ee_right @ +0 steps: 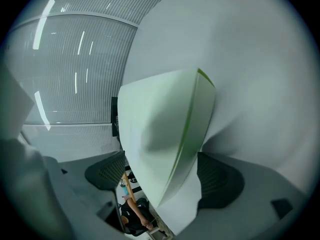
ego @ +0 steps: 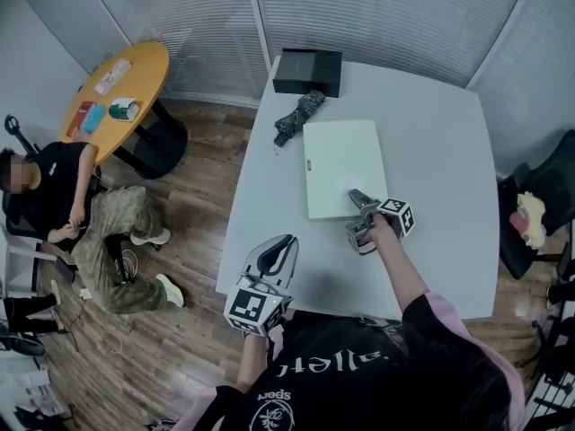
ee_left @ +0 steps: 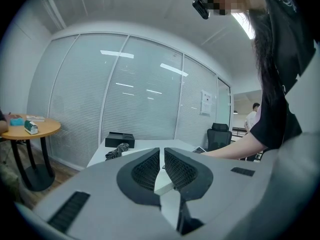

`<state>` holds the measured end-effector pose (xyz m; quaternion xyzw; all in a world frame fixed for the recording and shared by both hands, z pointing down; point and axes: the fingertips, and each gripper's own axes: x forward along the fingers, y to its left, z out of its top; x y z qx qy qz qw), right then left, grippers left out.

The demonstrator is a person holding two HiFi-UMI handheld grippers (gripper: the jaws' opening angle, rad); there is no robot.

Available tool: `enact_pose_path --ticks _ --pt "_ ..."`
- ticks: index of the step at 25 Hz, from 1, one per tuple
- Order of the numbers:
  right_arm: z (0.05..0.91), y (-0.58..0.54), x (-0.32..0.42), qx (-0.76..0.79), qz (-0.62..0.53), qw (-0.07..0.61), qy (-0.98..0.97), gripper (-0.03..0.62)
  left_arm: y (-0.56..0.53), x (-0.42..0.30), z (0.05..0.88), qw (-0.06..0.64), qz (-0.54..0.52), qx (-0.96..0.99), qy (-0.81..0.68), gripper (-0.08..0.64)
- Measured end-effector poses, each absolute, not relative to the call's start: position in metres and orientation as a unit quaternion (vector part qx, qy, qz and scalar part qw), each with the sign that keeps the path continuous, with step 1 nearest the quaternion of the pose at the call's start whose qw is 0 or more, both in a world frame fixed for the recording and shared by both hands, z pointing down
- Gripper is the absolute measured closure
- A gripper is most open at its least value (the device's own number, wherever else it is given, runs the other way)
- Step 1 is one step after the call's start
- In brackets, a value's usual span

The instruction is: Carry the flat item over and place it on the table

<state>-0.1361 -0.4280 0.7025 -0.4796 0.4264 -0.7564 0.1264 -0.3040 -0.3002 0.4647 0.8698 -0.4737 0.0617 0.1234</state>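
The flat item (ego: 344, 167) lies on the bench (ego: 431, 133) with its near edge between the right hand-held gripper's (ego: 359, 218) wide-open jaws, so placing looks done and a clean backward withdrawal comes next; the left hand-held gripper (ego: 274, 259) hangs closed, empty.

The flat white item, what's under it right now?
The flat white item rests on the white table, with nothing visible poking out beneath it. The right gripper straddles its near edge, jaws open. The tabletop it covers is hidden.
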Motion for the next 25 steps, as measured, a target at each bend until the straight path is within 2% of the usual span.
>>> enact_pose_path --ticks 9,19,25 --pt "0.648 -0.415 -0.158 -0.424 -0.715 0.113 0.544 0.172 -0.301 -0.297 0.461 0.119 0.06 0.878 -0.459 0.514" --pt "0.565 -0.388 -0.175 -0.337 -0.631 0.15 0.683 0.175 -0.299 -0.286 0.465 0.117 0.069 0.893 -0.428 0.514" --pt "0.534 -0.354 -0.173 -0.307 -0.562 0.126 0.758 0.179 -0.291 -0.279 0.471 0.123 0.069 0.9 -0.413 0.514"
